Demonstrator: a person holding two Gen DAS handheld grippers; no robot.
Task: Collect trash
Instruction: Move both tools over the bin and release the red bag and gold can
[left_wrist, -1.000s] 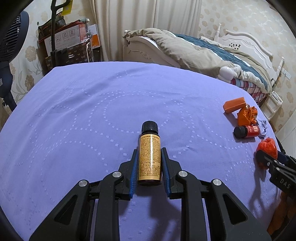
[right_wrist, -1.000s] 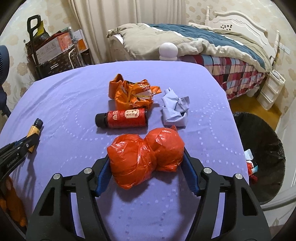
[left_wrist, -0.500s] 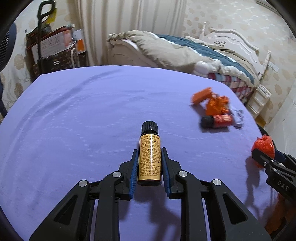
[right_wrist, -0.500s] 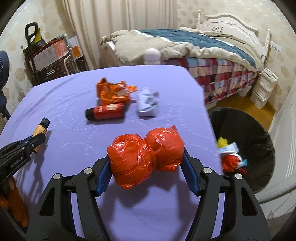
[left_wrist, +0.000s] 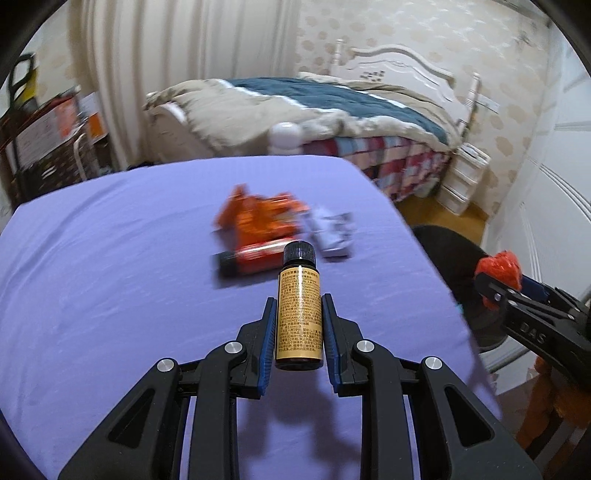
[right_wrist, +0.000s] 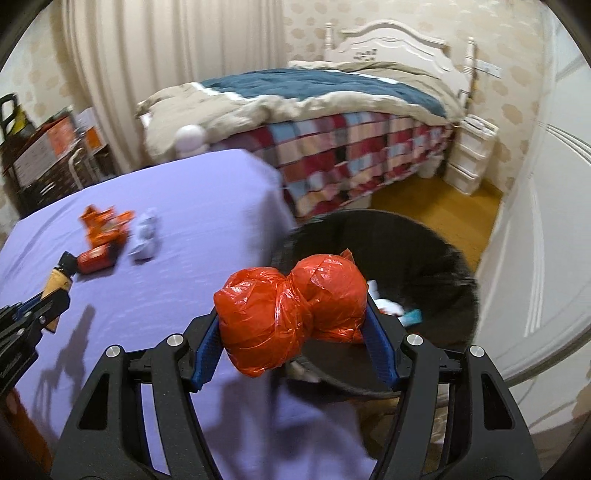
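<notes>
My left gripper (left_wrist: 298, 314) is shut on a small amber bottle (left_wrist: 298, 310) with a black cap, held above the purple table (left_wrist: 110, 277). My right gripper (right_wrist: 291, 314) is shut on a knotted orange plastic bag (right_wrist: 291, 302), held over the table's right edge by the black trash bin (right_wrist: 424, 266). On the table lie a red bottle (left_wrist: 255, 256), a crumpled orange wrapper (left_wrist: 266, 218) and a crumpled white paper (left_wrist: 332, 232). The right gripper with the bag also shows in the left wrist view (left_wrist: 498, 273).
The bin (left_wrist: 454, 258) stands on the floor right of the table and holds some trash. A bed (right_wrist: 332, 110) with a checked skirt is behind. A white door (right_wrist: 546, 221) is at the right. Shelves with boxes (left_wrist: 48, 140) stand at the back left.
Both grippers have swung right with their loads. The orange bag went from above the table to its right edge beside the bin. The bottle now points at the trash pile.
</notes>
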